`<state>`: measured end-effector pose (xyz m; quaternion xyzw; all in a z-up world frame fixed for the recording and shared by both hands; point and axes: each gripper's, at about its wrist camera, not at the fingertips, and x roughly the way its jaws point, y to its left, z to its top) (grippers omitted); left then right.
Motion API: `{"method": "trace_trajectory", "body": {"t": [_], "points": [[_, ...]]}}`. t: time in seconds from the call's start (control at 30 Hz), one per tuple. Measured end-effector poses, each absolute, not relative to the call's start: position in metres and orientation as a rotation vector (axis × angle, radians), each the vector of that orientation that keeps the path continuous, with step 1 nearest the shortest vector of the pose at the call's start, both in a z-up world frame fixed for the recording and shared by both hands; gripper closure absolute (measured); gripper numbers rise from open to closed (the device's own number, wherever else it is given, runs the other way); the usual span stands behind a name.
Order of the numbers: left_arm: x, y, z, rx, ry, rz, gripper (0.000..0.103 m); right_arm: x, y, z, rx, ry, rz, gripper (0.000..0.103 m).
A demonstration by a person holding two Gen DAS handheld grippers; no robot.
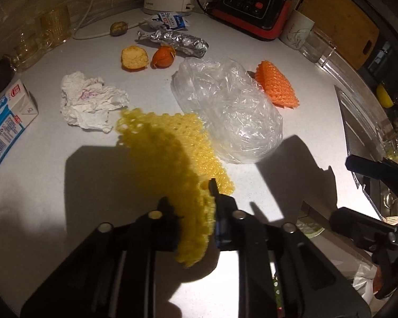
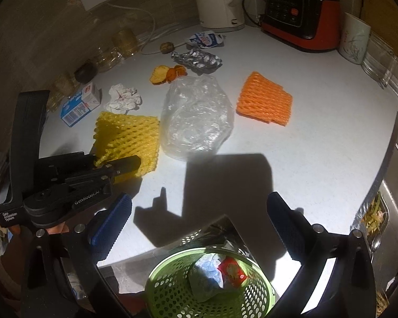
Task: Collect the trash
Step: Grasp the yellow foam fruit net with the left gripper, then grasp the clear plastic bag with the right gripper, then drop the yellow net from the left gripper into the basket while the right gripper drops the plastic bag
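Left gripper (image 1: pixel 192 201) closed on near edge of yellow foam net (image 1: pixel 169 153); net bunched between the two fingers, far part lying on the white counter (image 1: pixel 39 185), partly in shadow

Positions relative to the yellow foam net:
- clear plastic bag (image 1: pixel 225 106): just beyond and to the right, touching its right edge
- crumpled tissue (image 1: pixel 90 100): just beyond, to the left
- orange foam net (image 1: pixel 277 84): farther right, behind the bag
- two orange peel pieces (image 1: pixel 148 57): well beyond
- crushed foil wrapper (image 1: pixel 175 39): behind the peels
- milk carton (image 1: pixel 8 122): far left, at the frame edge
- right gripper (image 1: pixel 379 212): right, at the frame edge; finger spacing unclear
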<state>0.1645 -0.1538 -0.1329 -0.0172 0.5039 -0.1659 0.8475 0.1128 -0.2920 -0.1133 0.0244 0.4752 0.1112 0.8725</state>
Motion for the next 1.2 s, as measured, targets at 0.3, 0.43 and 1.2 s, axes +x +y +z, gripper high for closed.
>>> {"method": "trace_trajectory", "body": {"t": [0.3, 0.43, 1.2], "points": [[0.154, -0.13, -0.12, -0.109, 1.065, -0.365, 0.092, 0.16, -0.268, -0.13, 0.077, 1.006, 0.227, 0.002], [0.139, -0.114, -0.106, -0.138, 1.045, -0.369, 0.092, 0.183, -0.256, -0.141, 0.073, 1.011, 0.173, 0.011], [0.06, -0.134, -0.08, -0.041, 1.058, -0.624, 0.092, 0.079, -0.277, -0.108, 0.07, 0.9, 0.15, 0.085]]}}
